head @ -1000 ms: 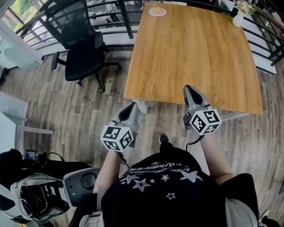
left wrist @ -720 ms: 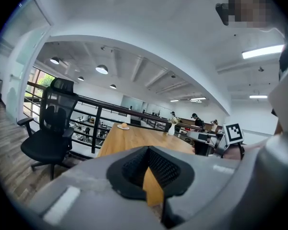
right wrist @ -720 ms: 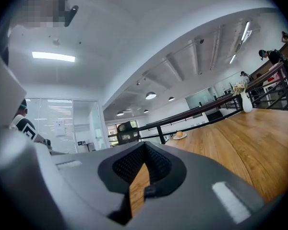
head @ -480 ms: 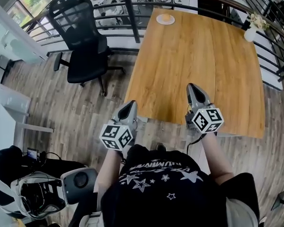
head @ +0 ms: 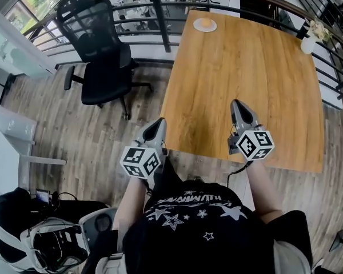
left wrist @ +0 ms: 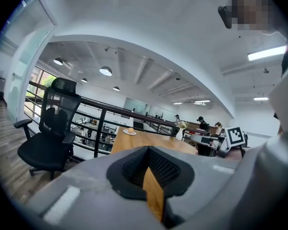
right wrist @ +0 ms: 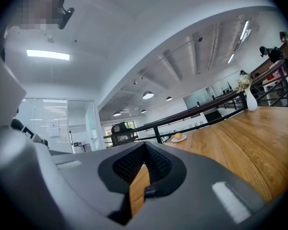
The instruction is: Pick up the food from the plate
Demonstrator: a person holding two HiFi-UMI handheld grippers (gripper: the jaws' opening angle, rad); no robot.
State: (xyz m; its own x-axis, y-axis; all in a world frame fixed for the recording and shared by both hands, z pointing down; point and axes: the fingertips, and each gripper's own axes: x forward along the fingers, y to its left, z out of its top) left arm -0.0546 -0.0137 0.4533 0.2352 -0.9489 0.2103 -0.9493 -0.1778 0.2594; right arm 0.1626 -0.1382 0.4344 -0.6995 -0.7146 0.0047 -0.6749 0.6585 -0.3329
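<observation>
**Progress.** The task is at its opening stage, and no part of the pick-up is done. The food [head: 205,22], a small round golden-brown piece that looks like a bread roll, lies on the plate [head: 196,27] at the far left corner of the worktop [head: 246,73]. The left hand-held gripper [head: 158,124] is at the near left corner of the worktop. The right hand-held gripper [head: 238,106] is over the near edge. Both are well apart from the plate. Each gripper view shows the jaws drawn together to a thin slit with nothing between them, so both hand-held grippers are narrow and empty. By judgement, what remains is the reach across the worktop, the opening of the jaws, the grasp and the lift.

**Materials and shapes.**
- The worktop is a roughly square slab of warm, straight-grained wood with a smooth, faintly glossy face.
- The plate is a shallow round white dish.
- The food has a matt, domed top. It would probably yield under a hard squeeze.
- The jaws are grey moulded plastic with black, finely ribbed pads set in a V-shaped throat.
- A white vase [head: 307,43] with pale flowers stands at the far right corner.
- A black mesh-backed office chair [head: 100,56] stands left of the worktop, on a grey-brown plank floor [head: 74,130].
- A dark metal railing [head: 160,16] runs along the far side.
</observation>
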